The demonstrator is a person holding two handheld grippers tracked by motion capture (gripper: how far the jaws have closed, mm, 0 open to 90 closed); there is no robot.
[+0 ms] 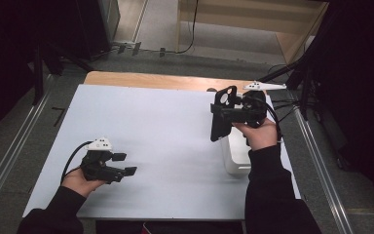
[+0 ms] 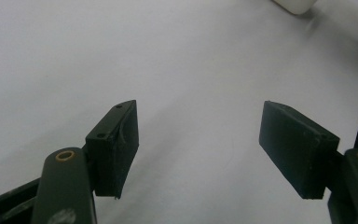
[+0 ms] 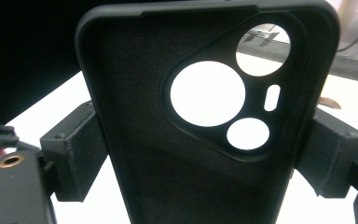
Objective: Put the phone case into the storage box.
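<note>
High view: the right gripper holds a black phone case clear of the table's far right; a white box sits below, contents hidden. Left gripper view: left gripper spread, empty. Right gripper view: pads pinch only the case's edges, so it could twist loose

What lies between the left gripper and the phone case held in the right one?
Nothing: in the high view, bare white table separates the left gripper from the phone case.
</note>
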